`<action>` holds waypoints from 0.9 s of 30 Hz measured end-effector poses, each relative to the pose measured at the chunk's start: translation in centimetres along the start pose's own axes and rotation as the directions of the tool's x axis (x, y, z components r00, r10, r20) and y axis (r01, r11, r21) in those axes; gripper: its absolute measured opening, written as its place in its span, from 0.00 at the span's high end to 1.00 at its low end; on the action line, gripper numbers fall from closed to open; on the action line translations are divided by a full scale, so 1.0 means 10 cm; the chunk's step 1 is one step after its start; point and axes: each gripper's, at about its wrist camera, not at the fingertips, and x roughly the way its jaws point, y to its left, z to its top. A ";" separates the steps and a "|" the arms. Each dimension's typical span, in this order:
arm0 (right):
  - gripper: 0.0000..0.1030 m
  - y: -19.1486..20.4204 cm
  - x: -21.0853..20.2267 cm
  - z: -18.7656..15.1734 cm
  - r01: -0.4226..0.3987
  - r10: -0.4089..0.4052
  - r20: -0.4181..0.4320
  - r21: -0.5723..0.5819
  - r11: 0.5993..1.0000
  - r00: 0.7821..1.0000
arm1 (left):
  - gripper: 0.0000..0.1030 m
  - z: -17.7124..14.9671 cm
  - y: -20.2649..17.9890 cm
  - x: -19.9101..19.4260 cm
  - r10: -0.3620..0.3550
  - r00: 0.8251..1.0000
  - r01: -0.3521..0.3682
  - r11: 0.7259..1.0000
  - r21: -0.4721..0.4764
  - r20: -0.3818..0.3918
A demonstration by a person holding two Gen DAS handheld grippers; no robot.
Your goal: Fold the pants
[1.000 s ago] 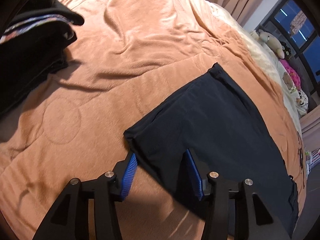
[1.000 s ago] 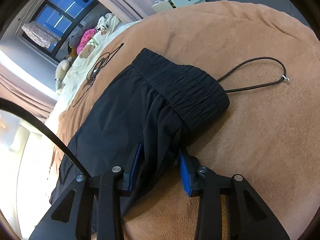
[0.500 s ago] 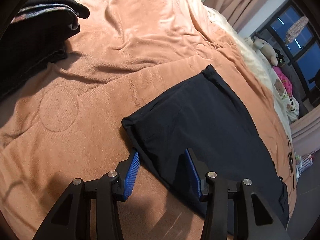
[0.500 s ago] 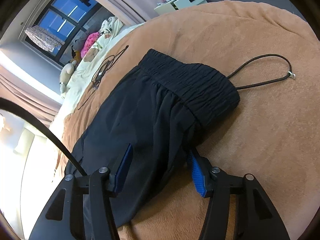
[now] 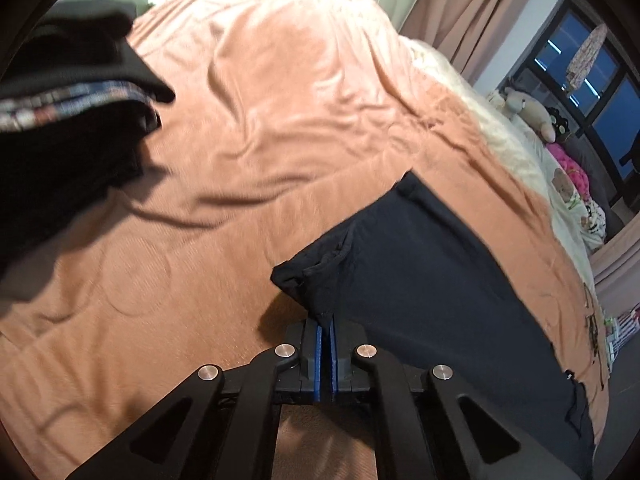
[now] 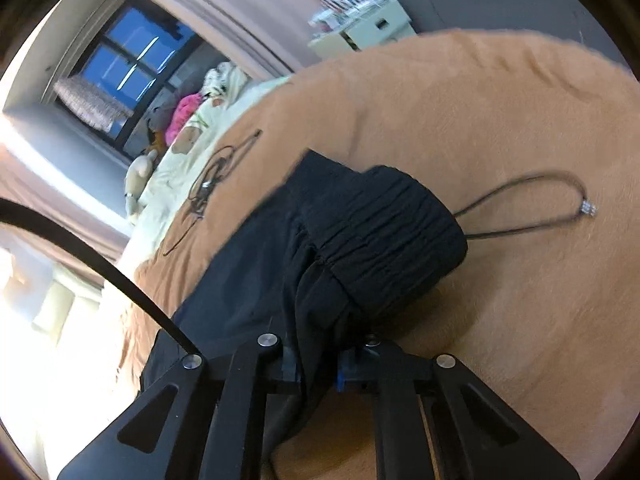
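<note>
Dark navy pants [image 5: 432, 280] lie flat on the orange blanket [image 5: 248, 128], legs toward the left wrist view. My left gripper [image 5: 325, 322] is closing its jaws on the near edge of the leg end, and the blue pads pinch a lifted tuck of fabric. In the right wrist view the pants [image 6: 256, 280] end in a gathered elastic waistband [image 6: 392, 236]. My right gripper [image 6: 318, 364] is closing its jaws just below that waistband, with a thick bunch of cloth pressed between the pads.
A stack of dark folded clothes [image 5: 60, 148] sits at the left. A black cord loop [image 6: 536, 208] lies beside the waistband, and tangled cables [image 6: 212, 184] lie farther off. Stuffed toys [image 5: 524, 108] line the window side; a white box [image 6: 360, 32] stands beyond the bed.
Both grippers went from open around the fabric to closed on it. The left one rose a little, pulling the leg corner up into a peak. The waistband bunched.
</note>
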 end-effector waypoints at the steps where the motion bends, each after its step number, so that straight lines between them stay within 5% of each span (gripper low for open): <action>1: 0.94 0.06 -0.05 0.00 0.003 -0.002 0.011 -0.023 1.000 1.000 | 0.97 0.03 -0.02 -0.05 -0.005 1.000 0.005 1.000 0.004 0.006; 13: 0.94 0.22 -0.65 -0.07 -0.025 0.024 -0.003 -0.089 0.996 1.000 | 0.98 0.12 0.10 -0.65 -0.038 0.999 0.038 0.999 0.000 0.028; 27: 0.94 -0.07 -1.33 -0.01 -0.015 0.012 -0.028 -0.088 0.996 1.000 | 0.98 -0.37 0.58 -1.26 -0.062 0.998 0.062 0.998 -0.016 -0.003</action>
